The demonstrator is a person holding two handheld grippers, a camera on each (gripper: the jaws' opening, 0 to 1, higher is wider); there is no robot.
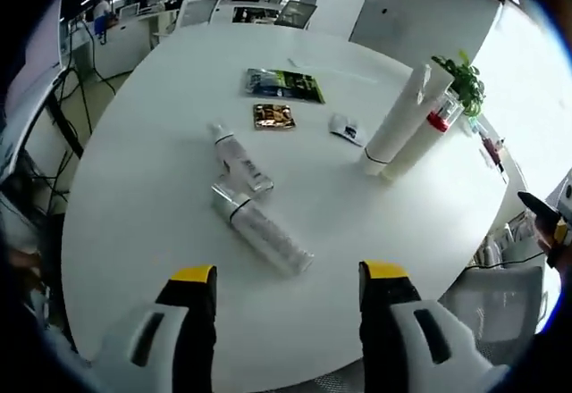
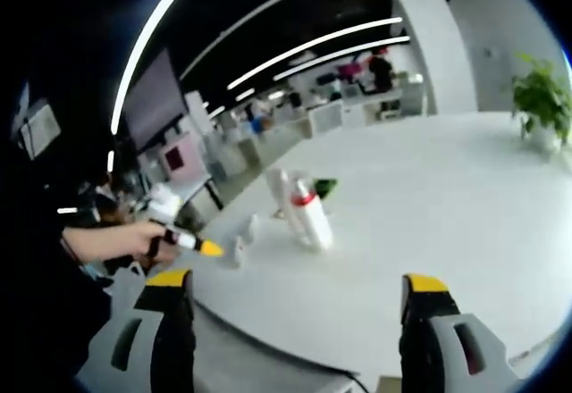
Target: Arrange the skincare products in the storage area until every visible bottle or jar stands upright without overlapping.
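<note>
In the left gripper view, my left tool (image 1: 288, 277) hangs over the near edge of the round white worktop (image 1: 152, 232), its yellow-tipped jaws wide apart and holding nothing. Just beyond the jaws two clear bottles lie flat: the larger clear bottle (image 1: 261, 229) with its silver collar nearest me, the smaller clear bottle (image 1: 239, 159) beyond it, their ends close together or touching. Further back rest a small bronze packet (image 1: 273, 116), a green-and-silver sachet (image 1: 284, 84) and a small white jar (image 1: 347, 129), each apart from the others. To the right stand two tall white tubes (image 1: 407, 125), side by side and touching, one ringed with a red band. A potted plant (image 1: 463, 79) sits behind them.

In the right gripper view, my right tool (image 2: 296, 284) is held off the worktop's (image 2: 447, 214) edge, jaws likewise spread and empty. The white tubes (image 2: 308, 216) with the red band stand mid-worktop. At left, a hand (image 2: 116, 241) holds the other tool's yellow tip (image 2: 209, 248) near a small white item, too blurred to identify.
</note>
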